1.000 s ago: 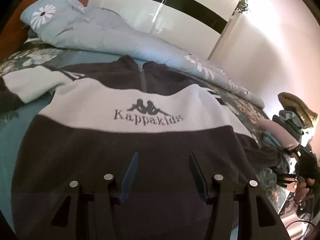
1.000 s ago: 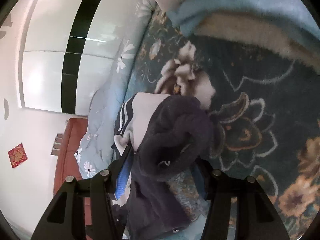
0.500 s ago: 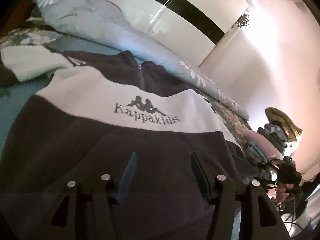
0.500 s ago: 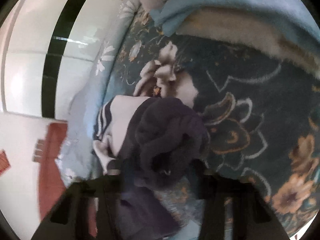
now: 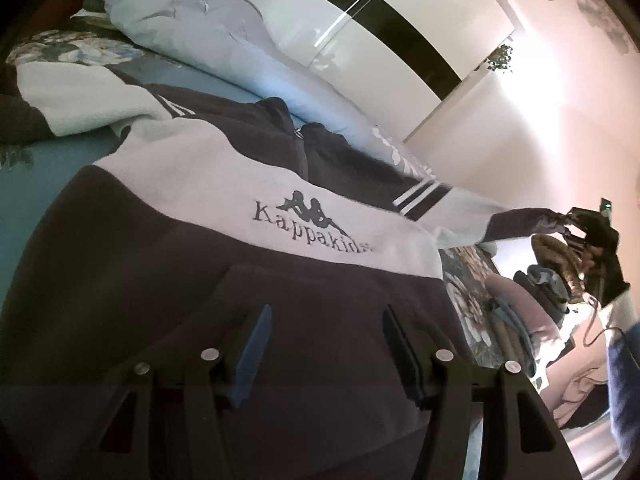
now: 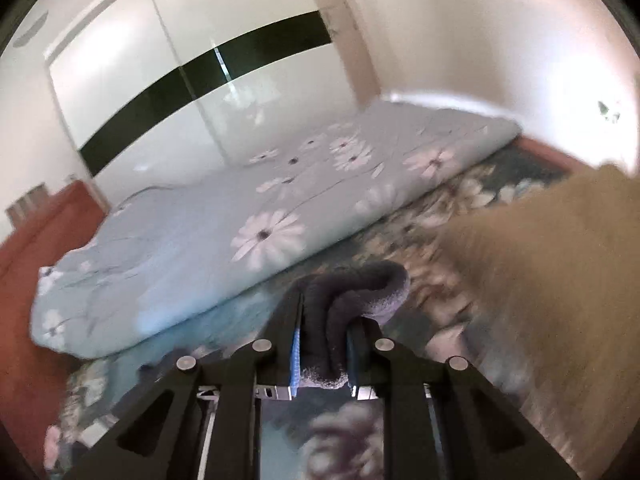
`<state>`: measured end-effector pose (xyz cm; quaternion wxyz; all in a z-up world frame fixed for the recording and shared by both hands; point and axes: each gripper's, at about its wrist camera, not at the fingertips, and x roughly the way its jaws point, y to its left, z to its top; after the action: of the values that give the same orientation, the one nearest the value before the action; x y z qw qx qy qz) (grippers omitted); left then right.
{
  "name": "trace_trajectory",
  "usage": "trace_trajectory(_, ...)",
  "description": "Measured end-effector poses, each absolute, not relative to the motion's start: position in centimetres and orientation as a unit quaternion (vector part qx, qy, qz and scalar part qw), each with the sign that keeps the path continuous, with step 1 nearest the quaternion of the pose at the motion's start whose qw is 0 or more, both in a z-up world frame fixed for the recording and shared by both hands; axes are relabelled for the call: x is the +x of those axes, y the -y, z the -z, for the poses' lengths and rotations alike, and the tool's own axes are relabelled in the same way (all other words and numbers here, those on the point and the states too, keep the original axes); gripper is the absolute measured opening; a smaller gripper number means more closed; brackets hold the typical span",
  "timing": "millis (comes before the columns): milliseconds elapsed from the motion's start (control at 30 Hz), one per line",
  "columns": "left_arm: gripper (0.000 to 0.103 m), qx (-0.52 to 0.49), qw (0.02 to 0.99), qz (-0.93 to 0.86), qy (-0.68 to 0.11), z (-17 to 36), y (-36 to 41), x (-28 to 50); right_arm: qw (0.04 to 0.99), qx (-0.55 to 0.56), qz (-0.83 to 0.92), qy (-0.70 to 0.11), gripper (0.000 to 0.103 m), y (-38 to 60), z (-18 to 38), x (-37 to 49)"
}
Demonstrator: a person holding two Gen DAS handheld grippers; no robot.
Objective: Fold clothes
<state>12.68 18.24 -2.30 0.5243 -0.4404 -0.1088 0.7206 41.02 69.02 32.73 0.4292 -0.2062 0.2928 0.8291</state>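
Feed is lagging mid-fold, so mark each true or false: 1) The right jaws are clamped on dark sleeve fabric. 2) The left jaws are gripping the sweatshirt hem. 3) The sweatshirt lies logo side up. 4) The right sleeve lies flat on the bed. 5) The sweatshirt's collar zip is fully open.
1) True. The right gripper has just been closing and its jaws pinch the dark sleeve cuff.
2) False. The left gripper stands open above the sweatshirt, nothing pressed between its jaws.
3) True. The Kappa Kids logo faces up.
4) False. The right sleeve is stretched up off the bed toward the raised right gripper.
5) False. The zip looks closed up to the collar.
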Motion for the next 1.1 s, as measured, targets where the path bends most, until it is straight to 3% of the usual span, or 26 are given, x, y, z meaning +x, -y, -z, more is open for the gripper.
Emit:
trace_trajectory(267,0.062,-0.429,0.525,-0.727,0.110,1.1,-17.6,12.2,0.432,-0.251,-0.818,-0.286,0.018,-70.8,-30.8,38.2)
trace_trajectory(500,0.063,-0.355,0.454,-0.816,0.055,-3.5,-15.8,8.8,0.343,-0.311,-0.883,-0.081,0.018,-60.5,-36.1,24.5)
trace_trajectory(633,0.063,-0.357,0.419,-0.826,0.117,-2.7,-12.4,5.9,0.271,-0.332,-0.903,-0.023,0.018,-53.5,-35.8,16.3)
trace_trajectory(800,0.064,-0.380,0.367,-0.829,0.184,-0.8,-7.7,3.7,0.187,-0.373,-0.908,0.023,0.018,-44.7,-31.1,6.2)
trace_trajectory(1100,0.065,-0.381,0.319,-0.831,0.250,-0.4,-3.0,1.8,0.100,-0.514,-0.851,0.039,0.018,-34.8,-12.3,-3.9)
